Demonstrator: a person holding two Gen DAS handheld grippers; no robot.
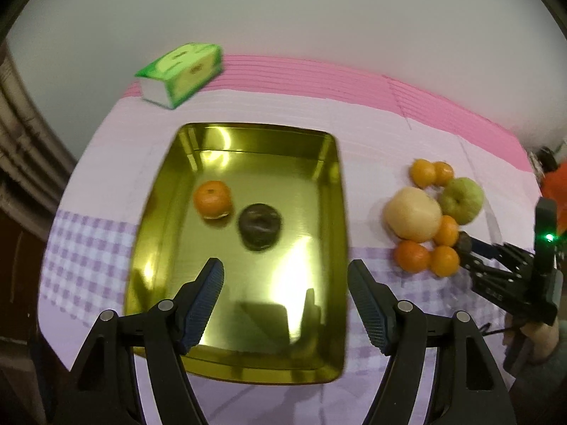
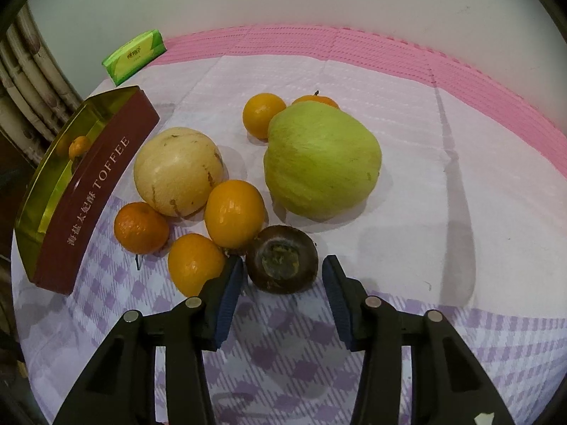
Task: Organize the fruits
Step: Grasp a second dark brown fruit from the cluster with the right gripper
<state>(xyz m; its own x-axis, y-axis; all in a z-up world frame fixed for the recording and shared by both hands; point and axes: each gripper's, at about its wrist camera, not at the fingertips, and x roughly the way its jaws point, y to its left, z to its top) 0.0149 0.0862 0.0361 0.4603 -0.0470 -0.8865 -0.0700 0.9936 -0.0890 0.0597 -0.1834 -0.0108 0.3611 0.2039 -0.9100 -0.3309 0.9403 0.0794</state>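
A gold tin tray holds an orange mandarin and a dark brown fruit. My left gripper is open and empty above the tray's near half. To the right lies a fruit pile: a pale yellow melon, a green fruit, several mandarins and a second dark brown fruit. My right gripper is open, its fingers on either side of this brown fruit, apart from it. The right gripper also shows in the left wrist view.
A green tissue pack lies at the table's far left. The tray's red side reads TOFFEE. A pink and purple-check cloth covers the table. A curtain hangs at the left.
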